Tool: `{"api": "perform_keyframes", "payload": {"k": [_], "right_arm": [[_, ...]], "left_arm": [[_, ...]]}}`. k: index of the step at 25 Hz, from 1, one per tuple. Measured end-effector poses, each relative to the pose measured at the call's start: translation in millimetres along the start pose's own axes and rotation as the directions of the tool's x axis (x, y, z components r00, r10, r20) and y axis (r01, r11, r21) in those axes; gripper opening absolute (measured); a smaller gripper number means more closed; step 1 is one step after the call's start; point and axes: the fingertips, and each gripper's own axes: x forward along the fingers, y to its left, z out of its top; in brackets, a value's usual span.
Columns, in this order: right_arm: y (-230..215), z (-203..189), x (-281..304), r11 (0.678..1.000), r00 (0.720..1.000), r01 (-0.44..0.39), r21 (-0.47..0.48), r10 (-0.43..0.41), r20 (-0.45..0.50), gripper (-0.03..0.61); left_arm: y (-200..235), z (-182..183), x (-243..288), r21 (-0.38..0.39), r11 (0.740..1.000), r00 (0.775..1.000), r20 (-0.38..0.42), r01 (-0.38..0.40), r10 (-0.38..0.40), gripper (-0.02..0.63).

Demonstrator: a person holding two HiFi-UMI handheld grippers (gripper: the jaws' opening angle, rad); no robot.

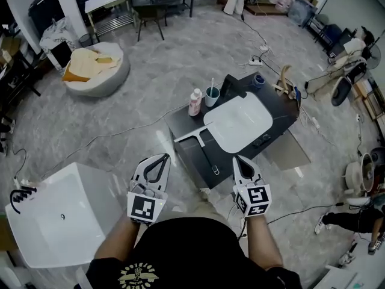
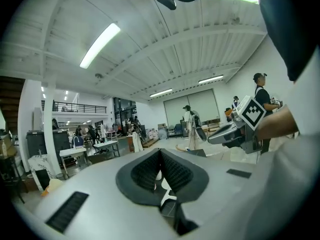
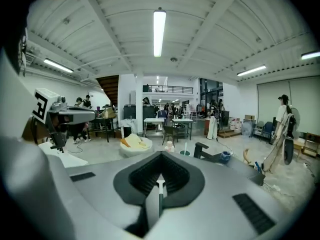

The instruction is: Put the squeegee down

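Observation:
The squeegee (image 1: 194, 136) lies flat on the low black table (image 1: 186, 122), with its white blade across the front-left corner and its dark handle pointing toward me. Neither gripper touches it. My left gripper (image 1: 163, 157) hovers in front of the table, left of the handle; its jaws meet at the tips with nothing between them (image 2: 160, 151). My right gripper (image 1: 237, 158) hangs to the right of the handle, shut and empty (image 3: 160, 156). Both are raised and point out across the room.
A white basin (image 1: 237, 123) fills the table's middle, with a black faucet (image 1: 232, 87), a cup (image 1: 212, 96) and a bottle (image 1: 195, 102) behind it. A white tub (image 1: 60, 215) stands at front left. A round cushion (image 1: 96, 68) and cables lie on the floor.

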Motion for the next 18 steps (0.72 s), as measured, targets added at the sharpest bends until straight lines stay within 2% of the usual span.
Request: {"api": "perform_keyframes", "payload": {"k": [7,18], "right_arm": [[14.9,21.6,-29.1,1.000,0.999,0.010,-0.006,-0.010,0.038,0.028],[18.1,10.4,-26.3,1.000,1.000,0.017,0.016,-0.017,0.017,0.026]], "left_arm": [[-0.7,6.7,-18.1,-0.019,1.000,1.000,0.008,0.009,-0.009,0.021],[-9.3,9.5,-3.8,-0.015,0.999,0.998,0.024,0.052,-0.052,0.021]]}}
